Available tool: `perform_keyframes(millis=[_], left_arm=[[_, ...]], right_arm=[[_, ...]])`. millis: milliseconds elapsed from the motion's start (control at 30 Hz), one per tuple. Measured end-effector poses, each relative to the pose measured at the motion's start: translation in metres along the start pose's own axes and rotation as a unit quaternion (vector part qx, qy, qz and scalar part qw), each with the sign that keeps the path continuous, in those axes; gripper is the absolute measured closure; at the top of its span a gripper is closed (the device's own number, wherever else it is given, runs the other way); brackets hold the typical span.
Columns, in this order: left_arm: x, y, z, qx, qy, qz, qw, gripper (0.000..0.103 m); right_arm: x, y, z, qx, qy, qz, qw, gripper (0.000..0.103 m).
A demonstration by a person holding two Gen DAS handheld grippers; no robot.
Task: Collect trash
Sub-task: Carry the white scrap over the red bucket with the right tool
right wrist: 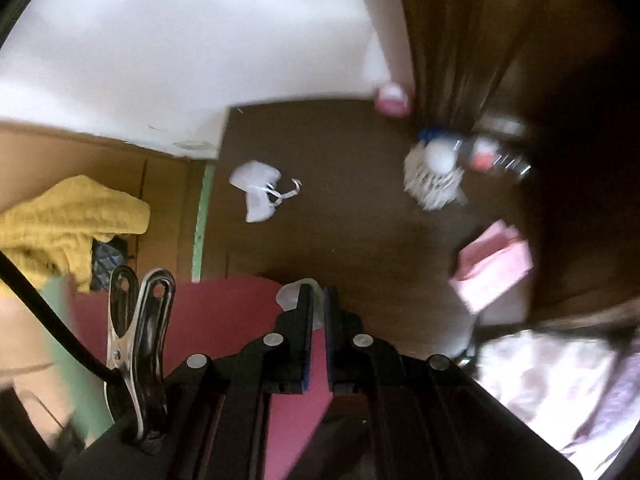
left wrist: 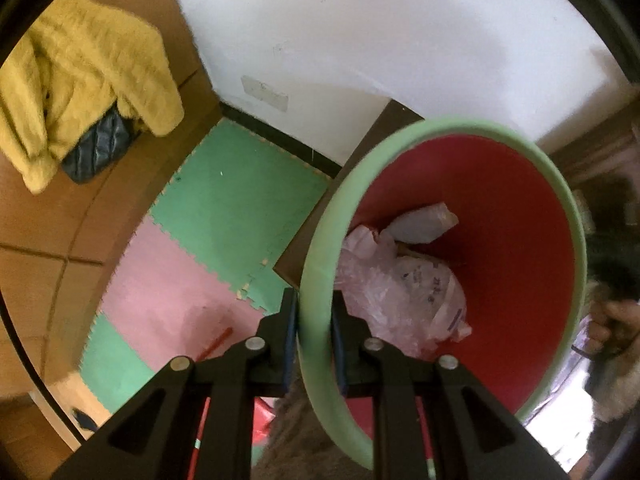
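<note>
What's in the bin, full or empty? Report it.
Partly filled. The bin holds crumpled plastic bags at its bottom, with much red inner wall bare above them.

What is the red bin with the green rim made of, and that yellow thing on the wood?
The bin looks like smooth plastic: even red inside, with a matte green rim clamped by the left gripper. The yellow thing looks like fluffy fleece or knit fabric, going by its fuzzy, folded surface.

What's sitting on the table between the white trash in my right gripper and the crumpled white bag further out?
Nothing: in the right wrist view, only bare dark table lies between the white scrap in the right gripper and the crumpled white bag.
</note>
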State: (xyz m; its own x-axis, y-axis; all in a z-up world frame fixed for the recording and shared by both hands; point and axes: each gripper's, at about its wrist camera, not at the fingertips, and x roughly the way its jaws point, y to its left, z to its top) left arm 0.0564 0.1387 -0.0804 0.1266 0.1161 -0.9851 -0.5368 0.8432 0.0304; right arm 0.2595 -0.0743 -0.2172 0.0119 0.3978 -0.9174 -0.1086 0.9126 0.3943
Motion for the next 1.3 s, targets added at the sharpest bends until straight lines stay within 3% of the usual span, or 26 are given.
perform_keyframes(millis=[133, 333, 467, 600, 700, 833, 1000, 1300], left_arm=[[-0.001, -0.001, -0.004, 0.001, -0.001, -0.006, 1.0000, 0.087], [0.002, 0.002, 0.001, 0.003, 0.002, -0.016, 0.9999, 0.087], [0.004, 0.005, 0.006, -0.006, 0.008, -0.028, 0.9996, 0.087], [0.005, 0.008, 0.007, -0.014, 0.011, -0.033, 0.9993, 0.087], [0.002, 0.002, 0.006, -0.010, 0.005, -0.034, 0.9993, 0.087], [-0.003, -0.005, 0.004, 0.001, -0.008, -0.035, 0.9994, 0.086], [-0.003, -0.002, 0.002, -0.012, -0.011, -0.040, 0.9991, 0.086], [-0.004, 0.007, -0.009, -0.049, -0.010, -0.046, 0.9977, 0.086]], right_arm=[[-0.068, 0.002, -0.023, -0.046, -0.058, -0.024, 0.997, 0.097], [-0.140, 0.029, -0.058, -0.089, -0.126, 0.002, 0.988, 0.097], [-0.180, 0.061, -0.095, -0.173, -0.143, 0.039, 0.974, 0.097], [-0.190, 0.075, -0.118, -0.192, -0.129, 0.067, 0.971, 0.097], [-0.194, 0.078, -0.127, -0.193, -0.138, 0.062, 0.970, 0.097], [-0.198, 0.074, -0.132, -0.167, -0.146, 0.085, 0.971, 0.096], [-0.199, 0.074, -0.134, -0.160, -0.148, 0.086, 0.972, 0.096], [-0.191, 0.083, -0.132, -0.203, -0.135, 0.074, 0.967, 0.096]])
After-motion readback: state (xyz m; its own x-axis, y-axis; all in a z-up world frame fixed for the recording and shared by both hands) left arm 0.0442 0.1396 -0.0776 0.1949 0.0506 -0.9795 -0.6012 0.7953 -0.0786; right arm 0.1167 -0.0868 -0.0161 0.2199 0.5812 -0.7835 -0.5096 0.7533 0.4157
